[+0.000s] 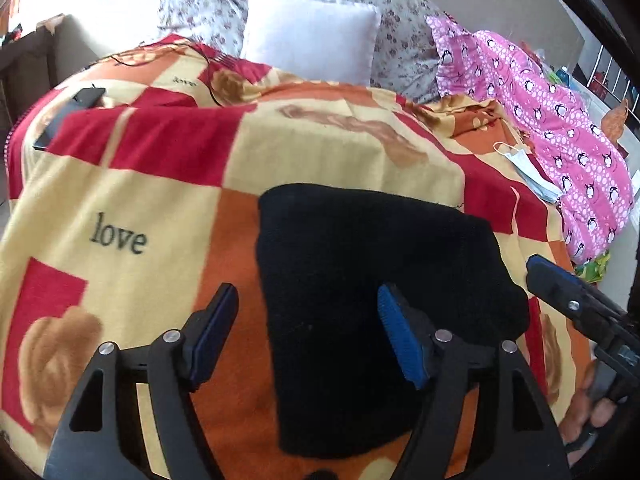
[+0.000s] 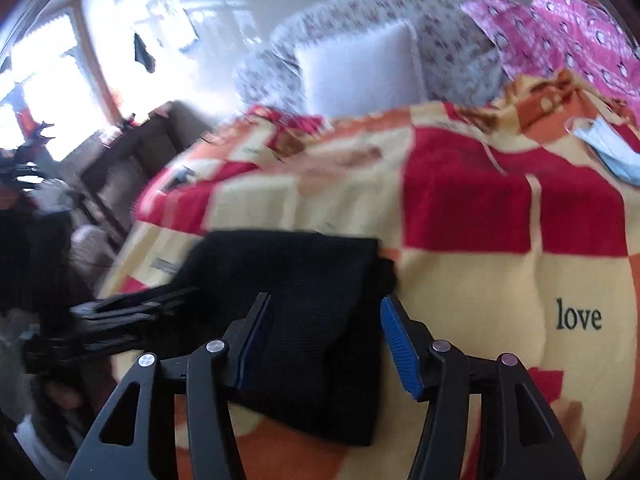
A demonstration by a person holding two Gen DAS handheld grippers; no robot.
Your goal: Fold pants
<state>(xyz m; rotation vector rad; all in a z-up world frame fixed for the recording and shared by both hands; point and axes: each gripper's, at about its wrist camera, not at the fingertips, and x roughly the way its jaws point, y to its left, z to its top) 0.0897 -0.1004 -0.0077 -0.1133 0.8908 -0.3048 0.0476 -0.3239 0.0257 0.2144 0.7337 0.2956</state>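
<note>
The black pants [image 1: 372,292] lie folded into a compact rectangle on the checked blanket [image 1: 132,200]. My left gripper [image 1: 308,332] is open and empty, hovering over the fold's left edge. My right gripper [image 2: 324,340] is open and empty above the same folded pants [image 2: 312,320]. The right gripper also shows in the left wrist view [image 1: 568,300] at the fold's right side. The left gripper shows blurred in the right wrist view [image 2: 132,308], left of the pants.
A white pillow [image 1: 312,44] and floral bedding [image 1: 400,28] lie at the bed's far end. A pink penguin-print cloth [image 1: 560,128] and a face mask [image 1: 528,168] lie at the right. A dark phone [image 1: 68,116] with a cable rests at the far left.
</note>
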